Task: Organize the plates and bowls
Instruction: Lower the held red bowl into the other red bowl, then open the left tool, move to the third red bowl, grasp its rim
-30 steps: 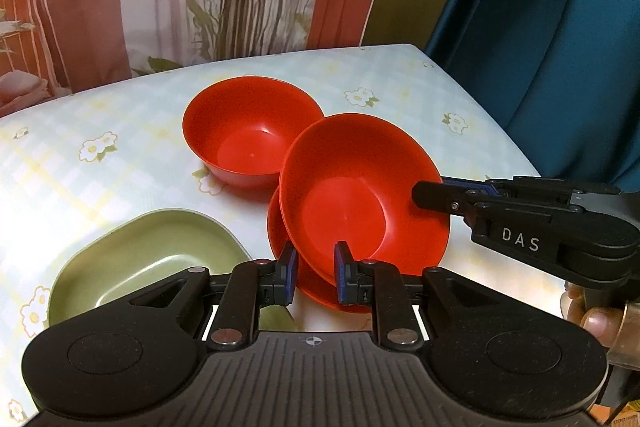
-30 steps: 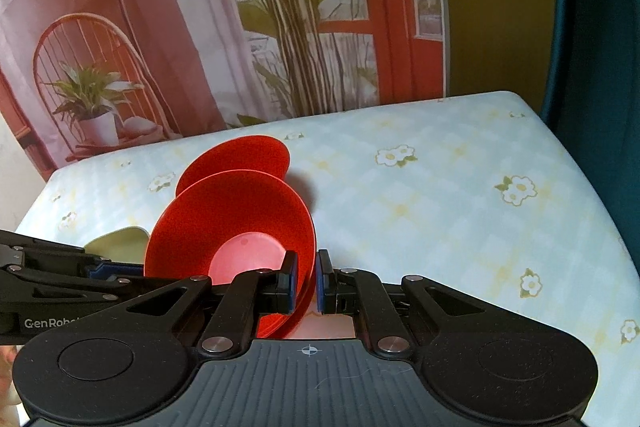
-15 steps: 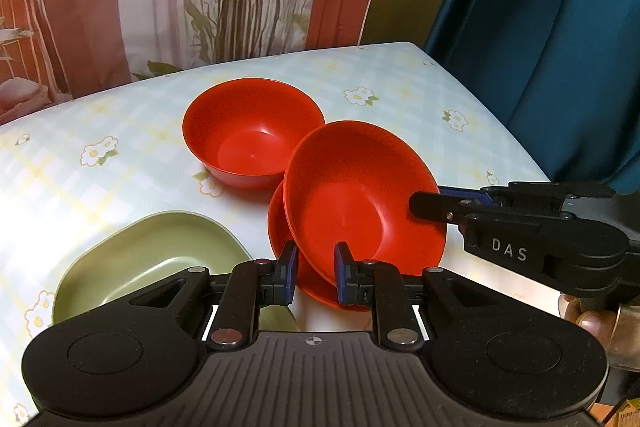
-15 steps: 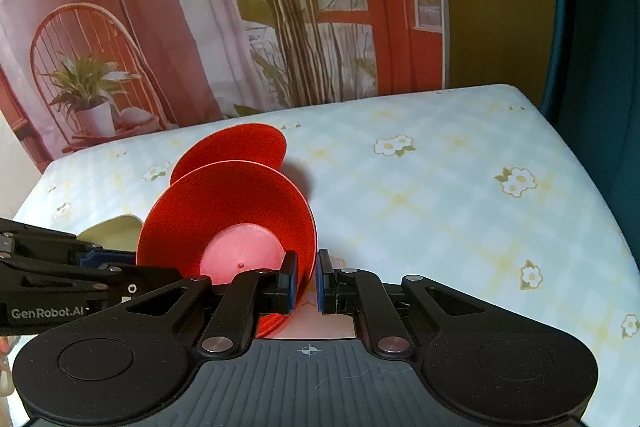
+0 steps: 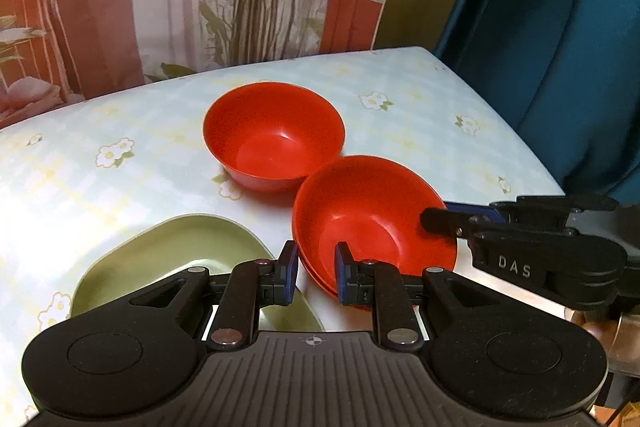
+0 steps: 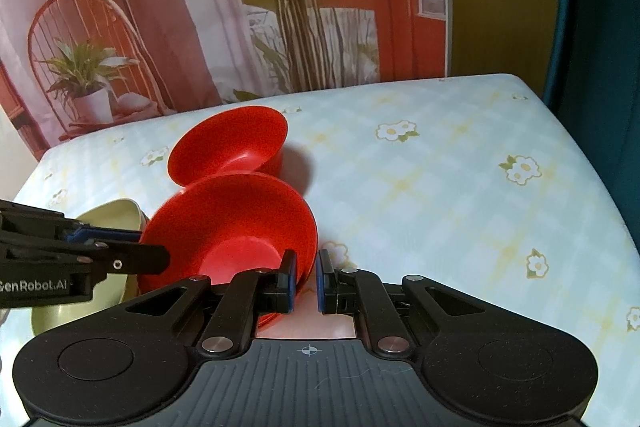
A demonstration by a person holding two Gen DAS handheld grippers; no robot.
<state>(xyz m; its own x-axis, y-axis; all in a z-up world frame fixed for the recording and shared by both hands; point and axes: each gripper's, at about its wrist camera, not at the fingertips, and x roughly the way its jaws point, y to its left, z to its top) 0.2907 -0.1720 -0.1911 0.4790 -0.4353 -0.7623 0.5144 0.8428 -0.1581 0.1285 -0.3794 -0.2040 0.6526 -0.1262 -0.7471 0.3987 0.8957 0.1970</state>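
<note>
Two red bowls sit nested at the table's near side. My right gripper (image 6: 306, 283) is shut on the right rim of the upper red bowl (image 5: 372, 219) (image 6: 240, 227) and shows from the right in the left wrist view (image 5: 434, 221). My left gripper (image 5: 316, 267) (image 6: 154, 247) straddles the near-left wall of the lower red bowl (image 5: 316, 283), with its pads narrow and against it. A third red bowl (image 5: 274, 143) (image 6: 232, 143) stands alone just behind. A pale green plate (image 5: 172, 251) (image 6: 116, 213) lies to the left.
The table wears a light checked cloth with daisies (image 5: 120, 183); its right edge (image 5: 520, 155) runs beside a dark blue curtain (image 5: 560, 67). A printed backdrop (image 6: 200, 7) hangs behind the far edge. Part of a hand (image 5: 592, 327) shows behind my right gripper.
The upper red bowl was tilted up toward the left wrist camera. It has come down and levelled into the lower red bowl. My left gripper has kept still.
</note>
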